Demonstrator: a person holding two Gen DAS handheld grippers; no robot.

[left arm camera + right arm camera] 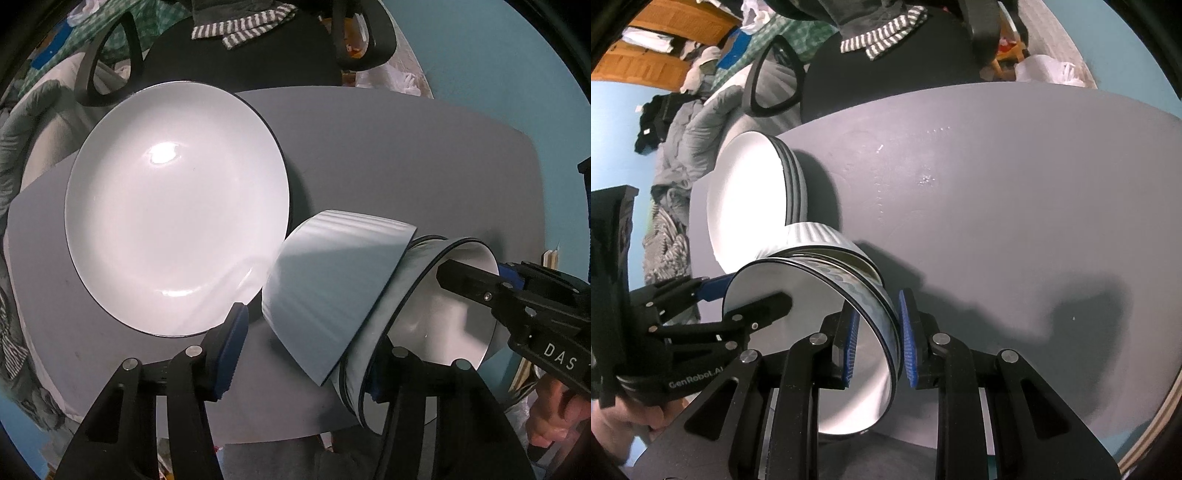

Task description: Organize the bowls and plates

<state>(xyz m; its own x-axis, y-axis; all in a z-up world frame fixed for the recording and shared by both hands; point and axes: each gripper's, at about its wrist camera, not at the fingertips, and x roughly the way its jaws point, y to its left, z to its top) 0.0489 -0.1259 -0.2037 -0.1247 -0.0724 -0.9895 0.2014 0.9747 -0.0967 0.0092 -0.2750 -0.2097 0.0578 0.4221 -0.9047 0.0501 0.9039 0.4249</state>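
I had the right gripper (877, 338) clamped on the wall of the tilted nested bowls (827, 332) near the table's (1015, 184) near edge, the left gripper (303, 350) half open around them; a slip could crack them against the plate stack (746, 199).

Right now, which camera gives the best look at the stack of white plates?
The left wrist view: it looks almost straight down on the plate stack, showing the whole top face. The right wrist view shows the stack side-on, revealing its layered rims, partly hidden behind the ribbed bowl.
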